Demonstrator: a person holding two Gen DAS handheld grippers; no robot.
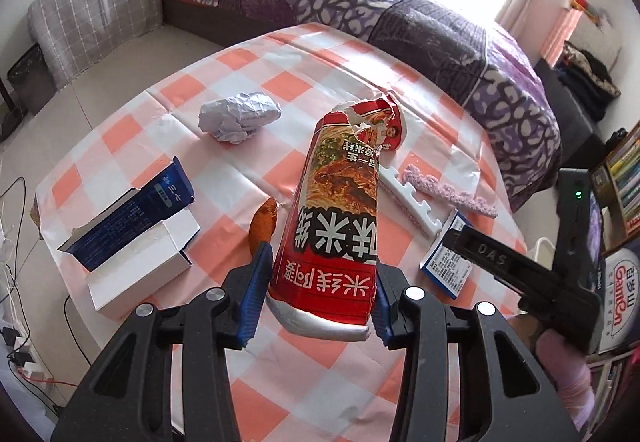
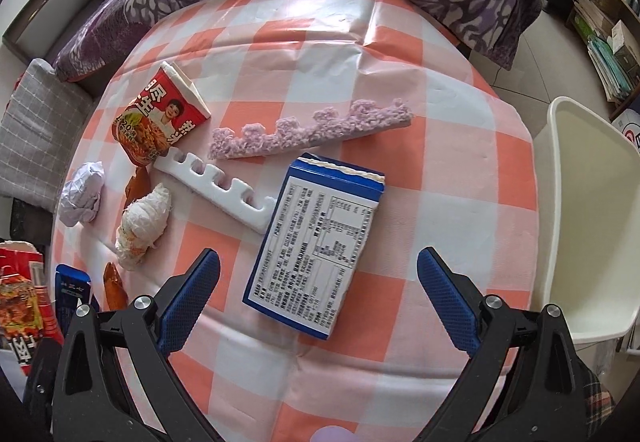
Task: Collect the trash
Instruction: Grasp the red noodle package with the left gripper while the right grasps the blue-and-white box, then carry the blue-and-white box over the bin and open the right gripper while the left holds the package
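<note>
Red noodle wrapper point(image 1: 332, 218) clamped between left gripper point(image 1: 316, 294) jaws, lifted above checked counter point(image 1: 224, 162). Right gripper point(image 2: 318, 302) jaws spread wide, empty, hovering over blue box point(image 2: 316, 242). White bin point(image 2: 588, 218) beside counter.

My left gripper point(image 1: 316, 294) has black plastic arms with round silver screws and ribbed blue pads point(image 1: 253, 298); my right gripper point(image 2: 318, 300) matches, its blue pads point(image 2: 448, 302) dimpled, and a plaid sleeve point(image 2: 600, 404) shows beside it
</note>
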